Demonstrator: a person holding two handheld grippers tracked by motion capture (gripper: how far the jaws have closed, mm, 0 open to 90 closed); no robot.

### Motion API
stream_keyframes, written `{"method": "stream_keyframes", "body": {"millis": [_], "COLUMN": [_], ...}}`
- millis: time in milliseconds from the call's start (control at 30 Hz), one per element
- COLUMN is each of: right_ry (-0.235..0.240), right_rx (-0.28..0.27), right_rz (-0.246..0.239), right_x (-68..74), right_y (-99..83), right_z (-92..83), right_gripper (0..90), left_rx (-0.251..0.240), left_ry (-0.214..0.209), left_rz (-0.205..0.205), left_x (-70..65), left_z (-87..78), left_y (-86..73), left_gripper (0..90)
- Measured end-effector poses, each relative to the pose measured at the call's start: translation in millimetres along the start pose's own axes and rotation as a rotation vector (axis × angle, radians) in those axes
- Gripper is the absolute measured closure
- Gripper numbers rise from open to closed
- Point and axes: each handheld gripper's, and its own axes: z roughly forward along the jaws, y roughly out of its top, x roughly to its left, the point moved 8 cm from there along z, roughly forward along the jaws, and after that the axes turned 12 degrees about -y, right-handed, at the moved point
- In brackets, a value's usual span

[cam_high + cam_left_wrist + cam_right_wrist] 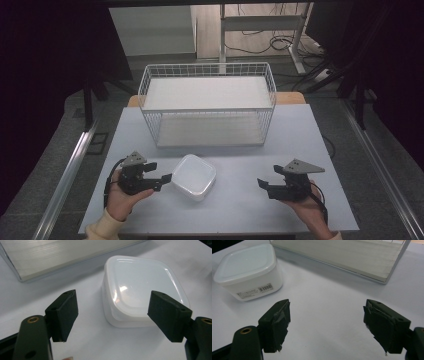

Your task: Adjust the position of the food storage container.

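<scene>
A white lidded plastic box [194,176] sits on the table near the front, left of centre. My left gripper [159,174] is open just to the left of it, jaws pointing at the box. In the left gripper view the box [140,290] lies just ahead of that open gripper [120,315], untouched by the pads. My right gripper [262,184] is open at the front right, apart from the box. The right gripper view has the box [249,270] at upper left, with a barcode label on its side, well away from that gripper [327,327].
A white wire basket rack [207,107] with two white shelves stands at the back middle of the grey table [300,145]. Its lower shelf edge [352,257] runs across the top of the right gripper view. Cables lie on the floor behind.
</scene>
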Motion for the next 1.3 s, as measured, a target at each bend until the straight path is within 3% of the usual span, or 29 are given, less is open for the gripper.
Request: {"method": "stream_keyframes", "body": {"millis": [1100,1300], "right_ry": [-0.006,-0.01], "right_rx": [0.038,0.044], "right_rz": [-0.025,-0.022], "right_x": [-2.1,-3.0], "right_y": [-7.1,-8.4], "right_z": [3.5,4.9], "right_gripper": [25.7,25.7], "left_rx": [-0.004,0.011], "left_ry": [0.013,0.016], "left_rz": [-0.006,-0.007], "left_x": [0.5,1.0], "left_z": [-6.0,-7.5], "left_y": [-2.0,-3.5], "left_gripper": [23.9,28.5]}}
